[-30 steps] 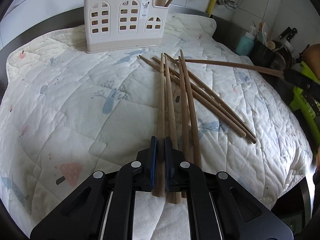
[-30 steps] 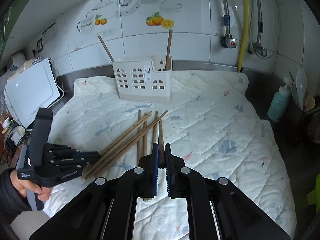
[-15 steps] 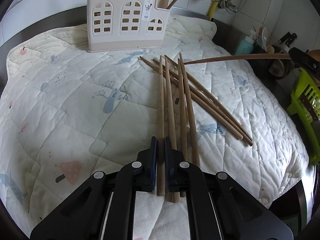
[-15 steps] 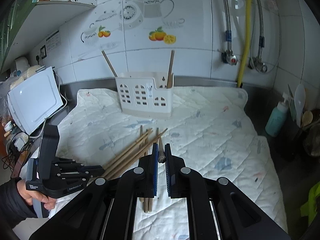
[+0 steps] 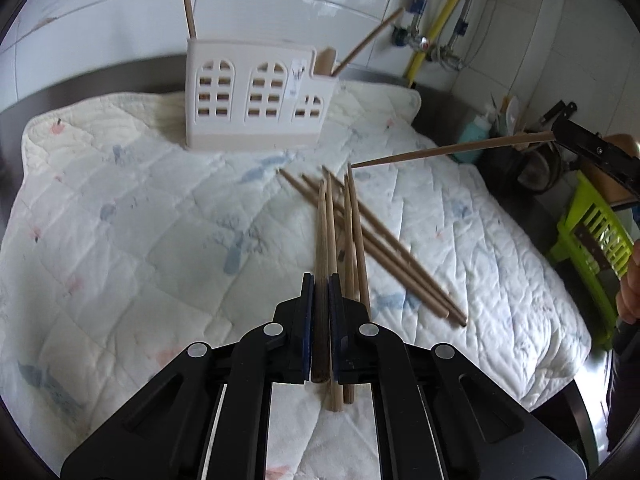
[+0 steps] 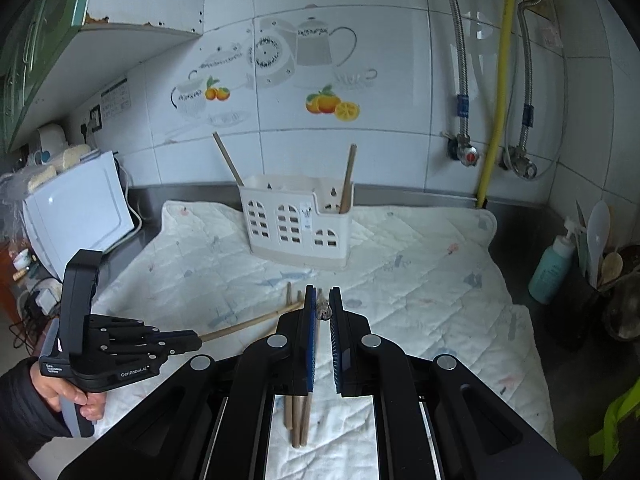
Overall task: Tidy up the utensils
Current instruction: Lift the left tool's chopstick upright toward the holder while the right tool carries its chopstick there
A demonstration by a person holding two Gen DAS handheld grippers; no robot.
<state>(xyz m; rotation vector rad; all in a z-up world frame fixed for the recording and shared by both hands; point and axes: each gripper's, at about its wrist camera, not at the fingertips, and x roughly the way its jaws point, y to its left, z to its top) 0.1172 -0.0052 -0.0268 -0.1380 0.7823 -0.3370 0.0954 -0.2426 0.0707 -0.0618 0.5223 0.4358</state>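
One chopstick is clamped between the closed fingers of the left gripper. A second chopstick is pinched by the right gripper, whose fingers are also closed tightly on it. Both sticks are held above the quilted mat, in front of the white utensil holder. The loose chopsticks lie on the mat in front of the holder. For a good insertion, each tip should probably be brought over a compartment of the holder and tilted down before the fingers are loosened.

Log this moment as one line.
left gripper: shut on chopstick | right gripper: shut on chopstick | holder: two chopsticks in
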